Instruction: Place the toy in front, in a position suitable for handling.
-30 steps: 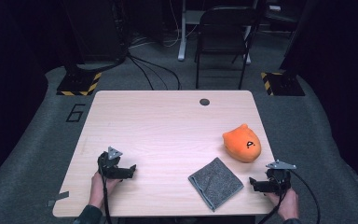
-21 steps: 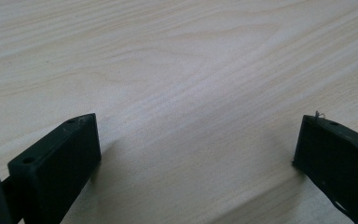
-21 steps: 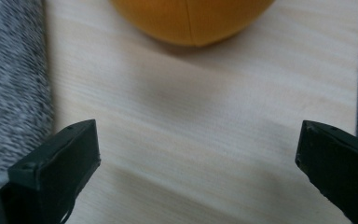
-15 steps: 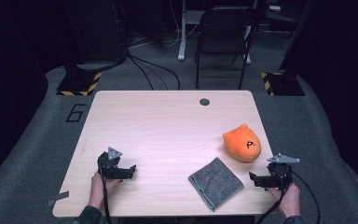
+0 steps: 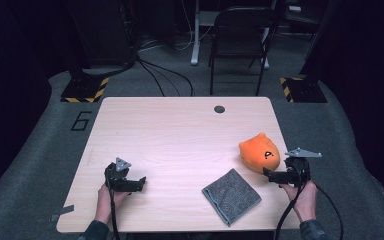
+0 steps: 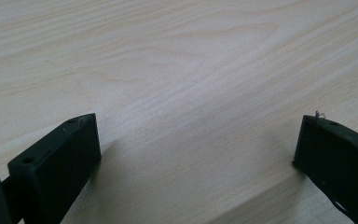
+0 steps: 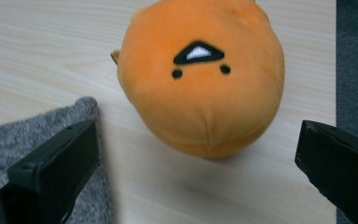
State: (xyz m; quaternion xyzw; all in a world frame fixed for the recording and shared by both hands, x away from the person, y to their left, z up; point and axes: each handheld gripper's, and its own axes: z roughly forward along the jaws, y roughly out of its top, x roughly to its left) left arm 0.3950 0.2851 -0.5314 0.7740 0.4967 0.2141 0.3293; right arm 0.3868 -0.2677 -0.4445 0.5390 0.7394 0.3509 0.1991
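An orange plush toy (image 5: 259,152) with a small black face lies near the table's right edge; in the right gripper view the orange plush (image 7: 200,74) sits just ahead of the jaws. My right gripper (image 5: 272,174) is open beside it, jaws wide with nothing between them. A folded grey cloth (image 5: 231,195) lies at the front of the table, and the cloth's corner (image 7: 37,133) reaches behind the right gripper's left jaw. My left gripper (image 5: 139,184) rests open at the front left over bare wood (image 6: 182,93).
A small dark round hole (image 5: 219,109) marks the table's far edge. A black folding chair (image 5: 240,45) stands beyond the table, with cables on the floor. Yellow-black striped floor plates (image 5: 85,89) lie at both far corners.
My right gripper has shifted slightly forward and left, closer to the orange plush. The left gripper has stayed put.
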